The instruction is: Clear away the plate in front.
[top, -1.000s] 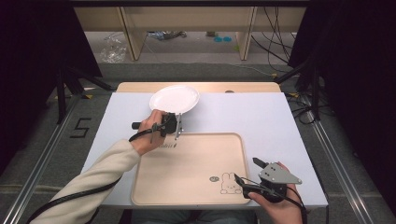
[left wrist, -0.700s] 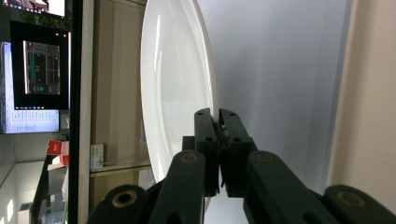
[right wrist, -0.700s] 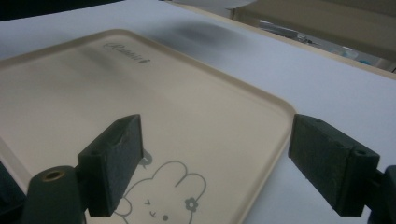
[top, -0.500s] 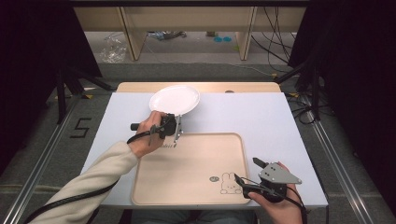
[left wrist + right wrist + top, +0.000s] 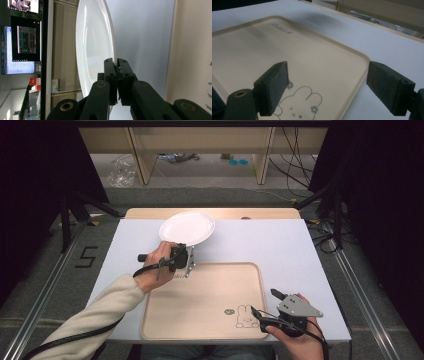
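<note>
Plate pinched at its rim

The left gripper clamped the white plate — the right gripper gaped wide, empty, over the tray.

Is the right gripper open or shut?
Open. In its own view the right gripper has its jaws standing wide apart with nothing between them, hovering over the rabbit-print corner of the tray.

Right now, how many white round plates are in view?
1. The white round plate is near the table's far edge, its near rim clamped by the left gripper. No other plate is visible.
</note>
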